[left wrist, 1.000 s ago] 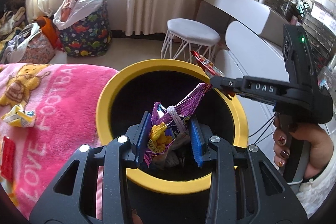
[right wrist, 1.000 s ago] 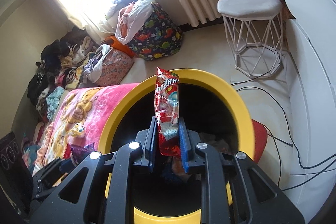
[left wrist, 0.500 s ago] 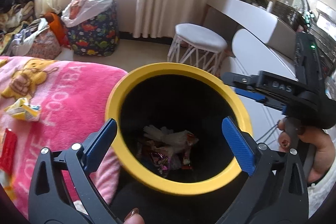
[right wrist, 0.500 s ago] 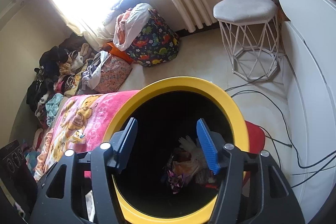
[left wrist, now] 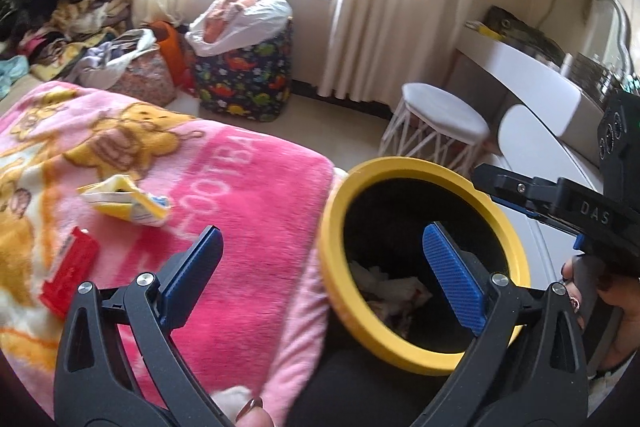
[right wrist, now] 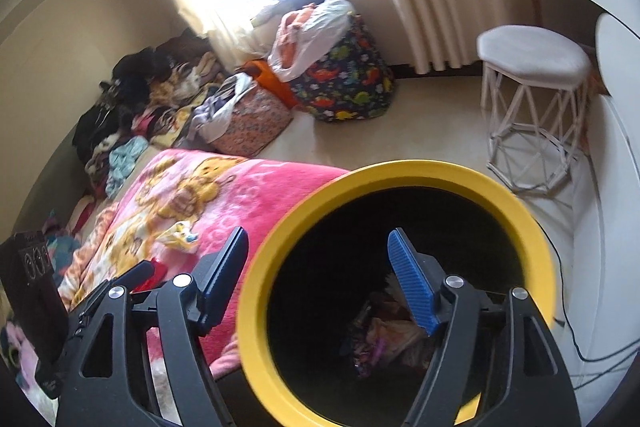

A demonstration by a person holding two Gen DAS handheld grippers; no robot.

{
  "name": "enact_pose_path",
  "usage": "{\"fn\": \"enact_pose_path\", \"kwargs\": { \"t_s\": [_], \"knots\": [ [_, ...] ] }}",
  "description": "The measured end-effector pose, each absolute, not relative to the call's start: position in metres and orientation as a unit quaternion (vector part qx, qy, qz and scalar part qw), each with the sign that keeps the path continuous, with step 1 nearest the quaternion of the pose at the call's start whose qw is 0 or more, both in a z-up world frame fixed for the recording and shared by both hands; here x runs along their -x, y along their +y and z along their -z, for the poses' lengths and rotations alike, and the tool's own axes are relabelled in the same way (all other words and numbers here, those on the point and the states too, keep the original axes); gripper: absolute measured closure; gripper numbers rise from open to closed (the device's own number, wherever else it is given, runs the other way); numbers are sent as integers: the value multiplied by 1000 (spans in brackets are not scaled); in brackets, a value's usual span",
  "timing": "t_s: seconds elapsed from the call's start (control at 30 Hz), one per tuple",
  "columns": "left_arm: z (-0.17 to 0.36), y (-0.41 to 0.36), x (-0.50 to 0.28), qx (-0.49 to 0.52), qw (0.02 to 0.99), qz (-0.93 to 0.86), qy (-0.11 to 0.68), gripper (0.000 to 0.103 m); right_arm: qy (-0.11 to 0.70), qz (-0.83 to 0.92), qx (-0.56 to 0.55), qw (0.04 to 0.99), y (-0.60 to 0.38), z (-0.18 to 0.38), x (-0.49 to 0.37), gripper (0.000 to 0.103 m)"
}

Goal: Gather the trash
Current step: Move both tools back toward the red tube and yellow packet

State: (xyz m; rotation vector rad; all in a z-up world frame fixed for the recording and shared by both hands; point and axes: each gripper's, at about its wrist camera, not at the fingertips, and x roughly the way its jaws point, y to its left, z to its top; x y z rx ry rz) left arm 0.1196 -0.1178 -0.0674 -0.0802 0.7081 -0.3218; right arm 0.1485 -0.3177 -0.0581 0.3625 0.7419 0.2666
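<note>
A yellow-rimmed black bin [left wrist: 420, 166] [right wrist: 400, 171] stands beside a pink blanket [left wrist: 248, 195] [right wrist: 256, 191], with crumpled wrappers [left wrist: 390, 287] [right wrist: 380, 335] at its bottom. On the blanket lie a yellow-white wrapper [left wrist: 124, 205] [right wrist: 180, 235] and a red packet [left wrist: 72, 271]. My left gripper [left wrist: 320, 239] is open wide over the bin's left rim, with nothing between its fingers. Over the bin's mouth, the jaws of my right gripper [right wrist: 316, 239] are opening, also with nothing between them. The right gripper's body shows at the right edge of the left wrist view.
A white stool [left wrist: 440, 115] [right wrist: 532, 55] stands on the floor beyond the bin. A dinosaur-print bag [left wrist: 244, 79] [right wrist: 344, 87] and piles of clothes [right wrist: 132, 107] sit under the window. A white desk [left wrist: 524, 71] runs along the right, with cables [right wrist: 576, 311] on the floor.
The left gripper let go of a purple wrapper and the right of a red one; both now lie in the bin. Both grippers opened and swung left toward the blanket.
</note>
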Motion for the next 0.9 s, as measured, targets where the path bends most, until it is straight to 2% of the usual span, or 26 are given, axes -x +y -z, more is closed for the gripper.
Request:
{"fn": "enact_pose_path", "kwargs": {
  "t_s": [0.47,0.9],
  "knots": [
    [64,-48,-124,70,936,87,334,11,373,-199,-118,899,-237,51,-179,32],
    [81,24,-127,87,934,10,345,11,407,-263,-69,872,-154,69,-219,32]
  ]
}}
